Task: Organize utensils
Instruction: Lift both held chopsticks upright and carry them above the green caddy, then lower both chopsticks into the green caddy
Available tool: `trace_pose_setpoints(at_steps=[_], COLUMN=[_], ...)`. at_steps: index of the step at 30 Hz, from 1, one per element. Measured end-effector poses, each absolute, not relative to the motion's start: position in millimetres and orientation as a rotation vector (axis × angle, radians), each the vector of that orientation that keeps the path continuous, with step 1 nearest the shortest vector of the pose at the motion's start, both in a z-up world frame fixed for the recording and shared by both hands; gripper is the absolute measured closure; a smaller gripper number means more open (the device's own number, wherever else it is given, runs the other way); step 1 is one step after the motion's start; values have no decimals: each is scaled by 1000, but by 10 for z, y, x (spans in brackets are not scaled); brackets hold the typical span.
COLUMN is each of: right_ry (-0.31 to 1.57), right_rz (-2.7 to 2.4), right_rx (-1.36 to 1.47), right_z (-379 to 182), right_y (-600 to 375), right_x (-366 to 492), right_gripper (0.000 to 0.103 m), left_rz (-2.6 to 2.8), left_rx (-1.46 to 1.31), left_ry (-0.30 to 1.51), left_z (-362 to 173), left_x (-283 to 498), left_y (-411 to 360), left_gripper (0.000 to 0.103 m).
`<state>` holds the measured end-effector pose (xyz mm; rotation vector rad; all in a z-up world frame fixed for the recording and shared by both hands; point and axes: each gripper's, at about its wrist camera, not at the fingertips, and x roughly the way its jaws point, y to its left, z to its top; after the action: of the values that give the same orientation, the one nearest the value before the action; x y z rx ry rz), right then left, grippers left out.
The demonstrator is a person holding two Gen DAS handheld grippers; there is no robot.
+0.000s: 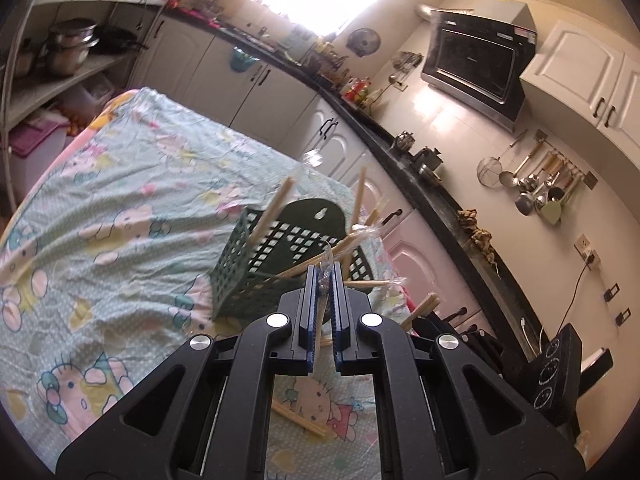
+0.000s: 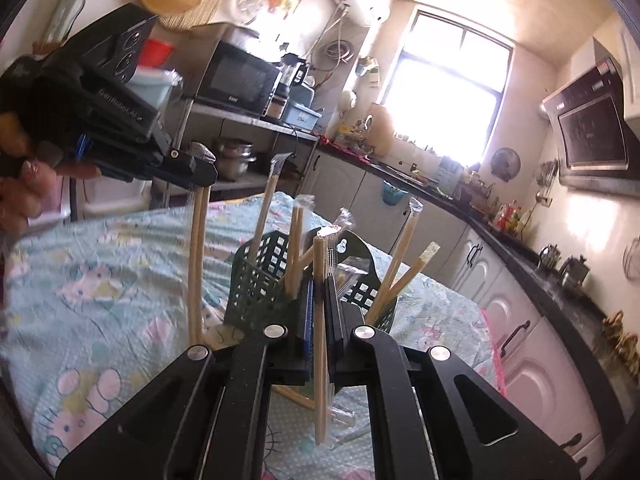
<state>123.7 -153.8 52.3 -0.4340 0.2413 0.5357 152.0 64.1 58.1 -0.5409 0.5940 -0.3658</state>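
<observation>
Inspection at this moment. My left gripper (image 1: 325, 276) was closed, its blue pads (image 1: 309, 300) clamped on the clear plastic end of a wrapped pair of chopsticks (image 2: 198, 256). From the right wrist view that pair hung nearly upright beneath the left gripper (image 2: 204, 170), its lower end above the tablecloth (image 2: 120, 280), just to the left of the basket.

My right gripper (image 2: 320, 292) was likewise closed, clamped on a second wrapped pair of chopsticks (image 2: 320, 360). This pair stood upright between the pads, its wrapper end rising above the fingertips and its lower end hanging below them, over the cloth.

The dark green lattice basket (image 1: 256, 264) stood on the table ahead of both grippers, seen again from the right wrist (image 2: 260, 276). Several wrapped chopsticks already stood in it, leaning outward at different angles; one leaned to the left (image 1: 272, 216) and others fanned to the right (image 2: 400, 272). More chopsticks (image 1: 300, 420) lay flat on the cloth beneath the left gripper, near the basket's base.

A person's hand (image 2: 24, 184) was visible at the left edge of the right wrist view, gripping the left device.

Surroundings: a patterned cartoon-print cloth covered the table; a dark countertop (image 1: 440, 184) with white cabinets ran behind it; a bright window (image 2: 444, 108) stood beyond.
</observation>
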Motion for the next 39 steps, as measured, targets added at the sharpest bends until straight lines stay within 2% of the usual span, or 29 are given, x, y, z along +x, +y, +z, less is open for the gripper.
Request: trace_pose_setpoints(at_steps=[17, 39], right_ry=[186, 24], right_rz=[536, 525], right_rx=[-203, -133], right_z=[970, 1754], right_y=[-1940, -2025], right_x=[1338, 1595], right_gripper=[98, 98], left_rz=[-357, -281], left_rx=[-403, -312], left_ry=[464, 293], left_z=[1160, 1844], left_x=[1469, 1485], left_y=[500, 600], left_gripper=[100, 100])
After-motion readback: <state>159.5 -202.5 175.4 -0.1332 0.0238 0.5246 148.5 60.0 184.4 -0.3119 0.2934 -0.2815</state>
